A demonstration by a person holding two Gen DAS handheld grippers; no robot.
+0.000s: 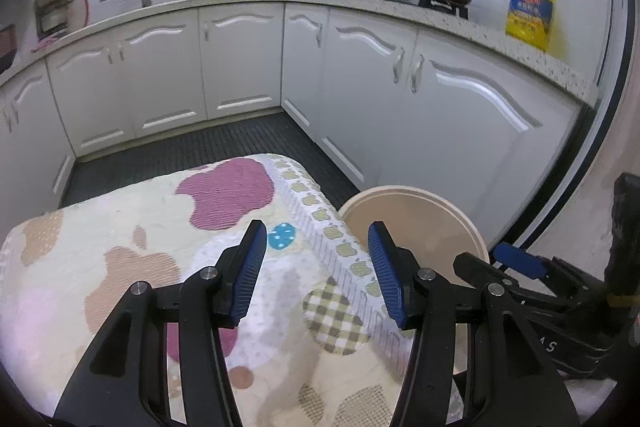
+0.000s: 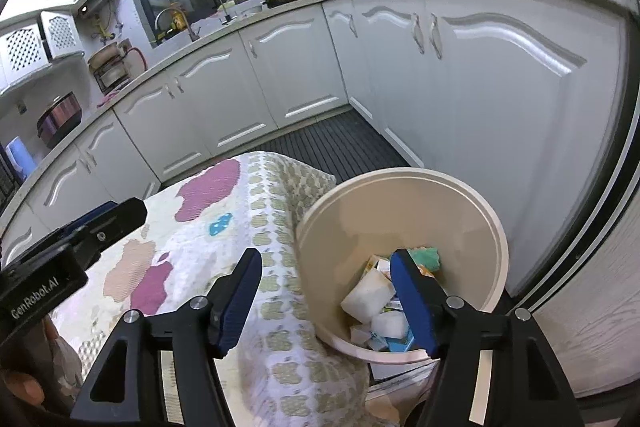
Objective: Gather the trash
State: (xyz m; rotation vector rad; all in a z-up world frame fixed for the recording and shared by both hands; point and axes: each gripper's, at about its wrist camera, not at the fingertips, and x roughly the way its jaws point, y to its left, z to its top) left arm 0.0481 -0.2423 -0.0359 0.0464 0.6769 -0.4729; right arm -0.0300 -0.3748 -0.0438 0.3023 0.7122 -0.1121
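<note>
Two tongs spread, both empty | left tongs point(image 1: 316, 267) over patterned cloth point(image 1: 132, 251) | right tongs point(image 2: 326, 293) above beige bin point(image 2: 400, 183), right of cloth | only right view shows trash point(image 2: 366, 297) inside: white blocks, green sponge, cartons | left view shows just bin rim

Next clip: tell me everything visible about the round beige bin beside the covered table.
The beige bin is a round, open-topped bucket of smooth plastic-looking material with a flat lip around its rim. It stands upright on the floor, between the cloth-covered table and the white cabinets, with the hanging cloth right against its side. There is no lid. Inside, at the bottom, lie white blocks, a green piece and small printed cartons. Neither gripper touches it.
</note>
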